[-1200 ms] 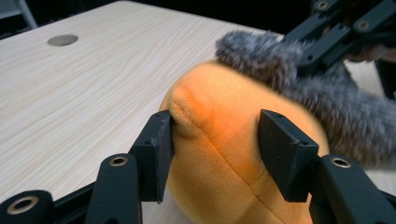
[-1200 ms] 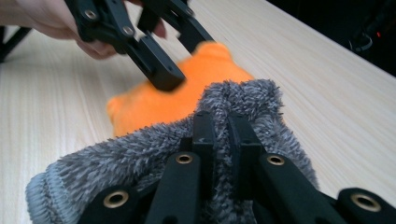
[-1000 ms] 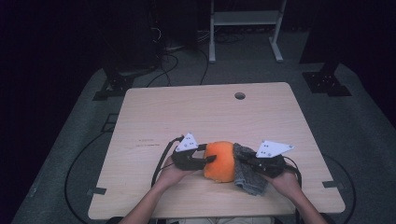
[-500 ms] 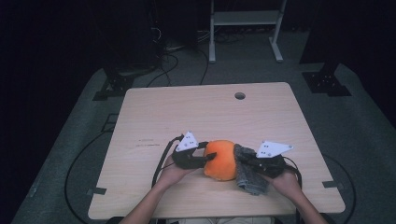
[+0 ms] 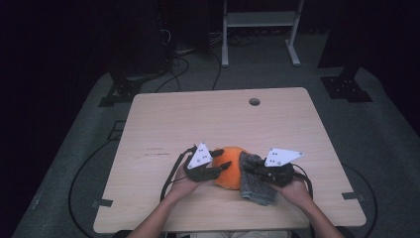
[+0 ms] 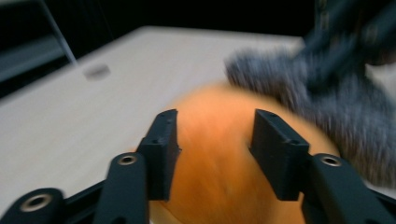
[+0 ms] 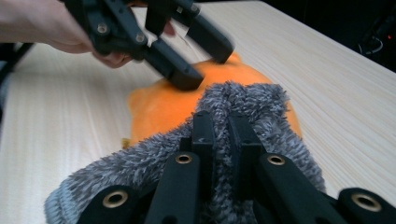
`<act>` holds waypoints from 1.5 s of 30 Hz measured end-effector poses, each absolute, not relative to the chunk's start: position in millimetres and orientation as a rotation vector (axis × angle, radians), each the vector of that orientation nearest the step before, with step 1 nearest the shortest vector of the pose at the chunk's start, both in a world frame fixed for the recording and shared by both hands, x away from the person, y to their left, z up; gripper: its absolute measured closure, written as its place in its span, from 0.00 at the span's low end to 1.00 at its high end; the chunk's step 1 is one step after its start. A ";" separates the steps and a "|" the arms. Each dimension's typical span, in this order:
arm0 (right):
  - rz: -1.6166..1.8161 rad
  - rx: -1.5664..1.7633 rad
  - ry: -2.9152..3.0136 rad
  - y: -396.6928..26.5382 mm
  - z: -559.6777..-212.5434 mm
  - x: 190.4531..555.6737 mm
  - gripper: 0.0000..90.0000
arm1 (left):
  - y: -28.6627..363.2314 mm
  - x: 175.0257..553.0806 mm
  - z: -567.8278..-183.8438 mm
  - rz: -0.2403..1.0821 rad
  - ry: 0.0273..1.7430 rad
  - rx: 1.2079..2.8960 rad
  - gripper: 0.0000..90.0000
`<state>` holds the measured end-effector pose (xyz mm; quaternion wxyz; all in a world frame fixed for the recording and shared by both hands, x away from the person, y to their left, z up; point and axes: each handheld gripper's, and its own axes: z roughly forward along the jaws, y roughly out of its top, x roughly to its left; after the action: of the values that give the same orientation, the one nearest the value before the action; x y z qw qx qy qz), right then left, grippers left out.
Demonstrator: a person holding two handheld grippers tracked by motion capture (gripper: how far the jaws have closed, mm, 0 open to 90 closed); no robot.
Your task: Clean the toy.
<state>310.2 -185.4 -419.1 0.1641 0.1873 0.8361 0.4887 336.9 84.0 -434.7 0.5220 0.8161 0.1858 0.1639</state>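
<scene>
Pinching the grey fuzzy sock (image 7: 243, 116) firmly, your right gripper (image 7: 219, 135) anchors it over the orange ball (image 5: 229, 167), near the table's (image 5: 208, 114) 6 o'clock edge. Your left gripper (image 6: 212, 140) has just been closing, straddling the ball's 9 o'clock side to steady it; contact unclear.

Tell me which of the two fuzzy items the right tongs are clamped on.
The grey sock. The right tongs are shut on its pile, while the orange one lies beside it, between the left tongs.
</scene>
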 end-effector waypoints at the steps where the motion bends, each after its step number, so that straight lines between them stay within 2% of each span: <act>1: 1.376 0.553 2.385 -186.9 -420.6 311.8 0.92 | 85.0 339.3 -434.8 0.370 0.473 1.948 0.58; 9: 1.324 0.704 2.361 -214.1 -427.5 310.9 0.92 | 88.6 346.9 -438.6 0.331 0.548 1.952 0.57; 12: 1.411 0.613 2.361 -204.2 -419.8 302.5 0.91 | 90.2 351.5 -440.6 0.302 0.586 1.935 0.57; 16: 1.357 0.544 2.386 -186.4 -422.7 303.4 0.91 | 91.6 352.6 -440.7 0.295 0.593 1.937 0.57; 23: 1.246 0.699 2.368 -210.0 -433.8 311.5 0.92 | 92.7 355.3 -441.0 0.282 0.609 1.934 0.57; 28: 1.411 0.615 2.335 -197.2 -420.7 303.9 0.91 | 92.8 355.5 -440.6 0.279 0.618 1.938 0.57; 30: 1.396 0.581 2.346 -187.8 -421.4 305.1 0.91 | 93.7 356.4 -438.7 0.260 0.613 1.937 0.56; 33: 1.354 0.614 2.366 -190.2 -428.5 311.7 0.92 | 99.1 358.5 -434.8 0.210 0.594 1.936 0.48; 37: 1.252 0.692 2.349 -206.1 -435.0 315.2 0.92 | 98.3 357.7 -435.5 0.222 0.577 1.957 0.52; 40: 1.296 0.715 2.334 -213.6 -434.2 310.6 0.91 | 96.3 356.8 -435.5 0.237 0.569 1.971 0.54; 45: 1.426 0.581 2.330 -193.7 -423.0 299.5 0.91 | 92.6 358.9 -436.1 0.231 0.585 1.970 0.55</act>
<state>299.5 -193.7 -423.0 0.1734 0.2050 0.8217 0.5028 358.9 92.6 -436.1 0.5114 0.8186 0.2432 0.0958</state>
